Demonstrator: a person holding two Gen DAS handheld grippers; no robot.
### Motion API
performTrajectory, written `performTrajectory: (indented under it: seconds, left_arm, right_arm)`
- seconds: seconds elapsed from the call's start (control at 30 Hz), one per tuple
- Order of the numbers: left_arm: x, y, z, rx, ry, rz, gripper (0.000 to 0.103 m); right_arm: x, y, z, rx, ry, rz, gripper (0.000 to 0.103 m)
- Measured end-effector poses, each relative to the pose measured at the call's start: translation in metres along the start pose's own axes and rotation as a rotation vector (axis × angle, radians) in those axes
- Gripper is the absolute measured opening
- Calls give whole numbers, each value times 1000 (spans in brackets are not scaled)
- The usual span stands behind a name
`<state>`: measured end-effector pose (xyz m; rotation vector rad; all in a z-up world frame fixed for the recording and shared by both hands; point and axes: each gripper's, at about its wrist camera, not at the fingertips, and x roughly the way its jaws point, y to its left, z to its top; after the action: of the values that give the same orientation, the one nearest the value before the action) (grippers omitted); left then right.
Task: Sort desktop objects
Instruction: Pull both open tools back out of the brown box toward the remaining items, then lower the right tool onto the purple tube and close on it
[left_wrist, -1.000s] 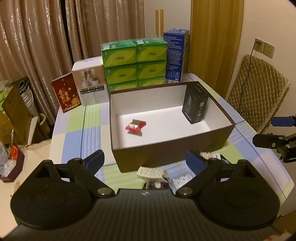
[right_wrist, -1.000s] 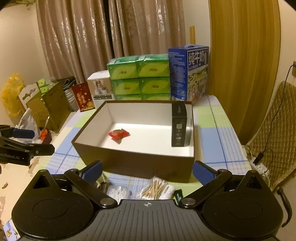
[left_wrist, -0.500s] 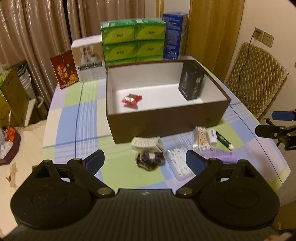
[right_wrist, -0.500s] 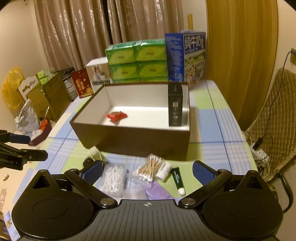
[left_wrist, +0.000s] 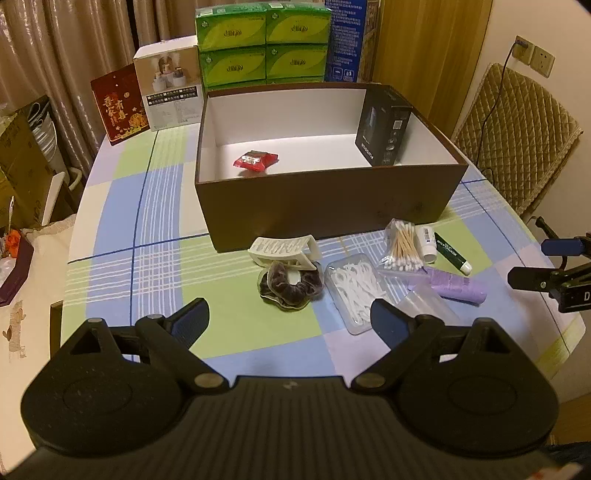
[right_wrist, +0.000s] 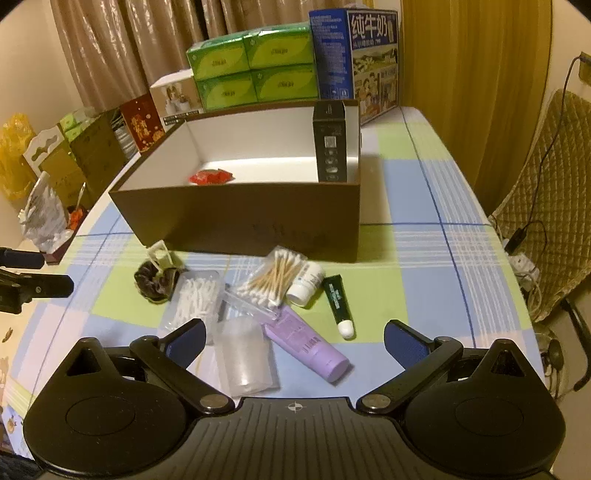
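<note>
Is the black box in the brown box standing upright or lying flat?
Upright: the black box stands on its short end in a corner of the brown box.

Your left gripper (left_wrist: 290, 319) is tilted down toward the table, jaws spread wide, nothing between them. Your right gripper (right_wrist: 293, 338) has the same pose, jaws wide and empty. From the left camera, the right one sits at 3 o'clock, well apart.
</note>
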<state>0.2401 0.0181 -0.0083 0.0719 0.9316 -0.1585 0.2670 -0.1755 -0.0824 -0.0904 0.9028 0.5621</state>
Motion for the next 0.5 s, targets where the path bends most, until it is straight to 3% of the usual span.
performTrajectory:
  seconds: [0.03, 0.37, 0.5]
  left_arm:
    - [2, 0, 0, -1, 3, 0, 92]
    - [22, 1, -2, -19, 19, 6, 92]
    - [35, 4, -3, -33, 37, 16, 91]
  right_arm:
    - [3, -3, -1, 1, 2, 7, 100]
    - [40, -23, -10, -99, 33, 77, 56]
    - [60, -24, -15, -180, 59, 90, 50]
